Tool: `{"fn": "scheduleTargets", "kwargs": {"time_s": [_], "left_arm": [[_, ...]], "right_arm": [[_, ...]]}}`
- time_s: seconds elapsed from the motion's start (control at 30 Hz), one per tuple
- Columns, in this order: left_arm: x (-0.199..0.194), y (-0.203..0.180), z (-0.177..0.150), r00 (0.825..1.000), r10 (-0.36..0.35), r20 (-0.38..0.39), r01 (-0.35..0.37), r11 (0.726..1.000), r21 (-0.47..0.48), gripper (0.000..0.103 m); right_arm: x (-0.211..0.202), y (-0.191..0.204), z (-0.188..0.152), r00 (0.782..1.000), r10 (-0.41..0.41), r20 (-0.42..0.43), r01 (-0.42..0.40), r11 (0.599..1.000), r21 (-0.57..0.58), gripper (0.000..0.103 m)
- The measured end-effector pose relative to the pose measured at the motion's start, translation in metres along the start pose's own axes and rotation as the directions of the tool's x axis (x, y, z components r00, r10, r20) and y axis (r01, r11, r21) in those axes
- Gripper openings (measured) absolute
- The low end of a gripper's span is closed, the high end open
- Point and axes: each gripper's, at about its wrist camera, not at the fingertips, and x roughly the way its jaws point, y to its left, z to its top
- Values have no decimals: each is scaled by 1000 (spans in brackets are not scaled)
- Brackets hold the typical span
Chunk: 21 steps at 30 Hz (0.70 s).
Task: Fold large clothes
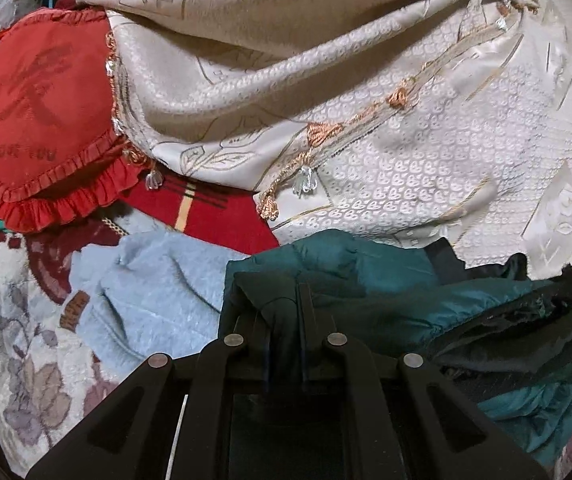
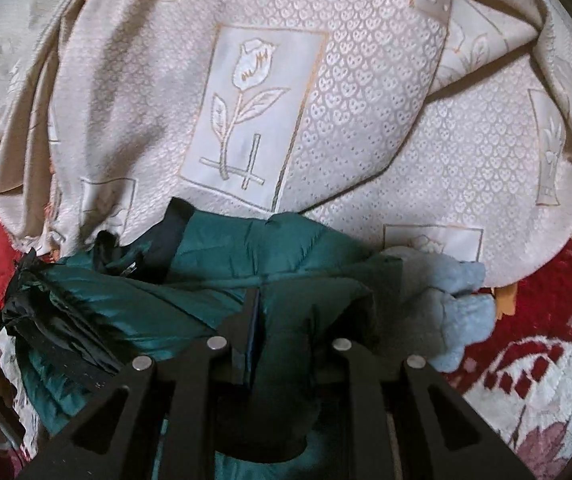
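A dark teal padded jacket (image 1: 385, 276) with black lining lies bunched low in the left wrist view; it also fills the lower middle of the right wrist view (image 2: 222, 264). My left gripper (image 1: 286, 300) is shut on a fold of the jacket at its left end. My right gripper (image 2: 262, 304) is shut on another fold of the same jacket. A light blue fleece garment (image 1: 154, 288) lies left of the jacket under it, and its sleeve shows in the right wrist view (image 2: 457, 312).
A cream embroidered cloth (image 1: 325, 80) with tassels is heaped behind the jacket, and also fills the right wrist view (image 2: 286, 92). A red frilled cushion (image 1: 42, 120) lies at the left. A floral red and cream bedspread (image 1: 18, 360) covers the surface.
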Motion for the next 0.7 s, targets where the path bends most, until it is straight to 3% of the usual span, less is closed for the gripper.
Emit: {"fn": "scheduleTargets", "kwargs": {"time_s": [0.07,0.2,0.3,0.37,0.43,0.53,0.6,0.7], "left_arm": [[4,2,1,1000,-24,5,24,1000,0,0],[-4,21,8,988,-155,22,157,985,-76,0],[-20,29,13,975,-216,46,219,971,-93,9],[-35,30,15,975,-209,78,216,973,-79,16],[-56,34,14,974,-163,157,177,981,-77,38],[-83,41,11,953,-133,271,166,981,-103,46],[-89,32,7,953,-158,258,178,982,-57,46],[-78,9,-3,974,-140,181,137,990,31,46]], "right_arm": [[11,-1,1,1000,-11,-9,11,1000,6,18],[27,-2,0,999,-32,-21,32,999,17,18],[34,-5,0,999,-20,-25,21,999,33,18],[37,-5,1,999,-19,-32,20,999,40,19],[38,-4,2,999,-20,-36,22,999,46,21],[39,2,2,998,-43,-36,45,998,38,22],[40,5,2,998,-55,-37,56,998,36,22],[34,3,7,999,-13,-31,15,998,64,28]]}}
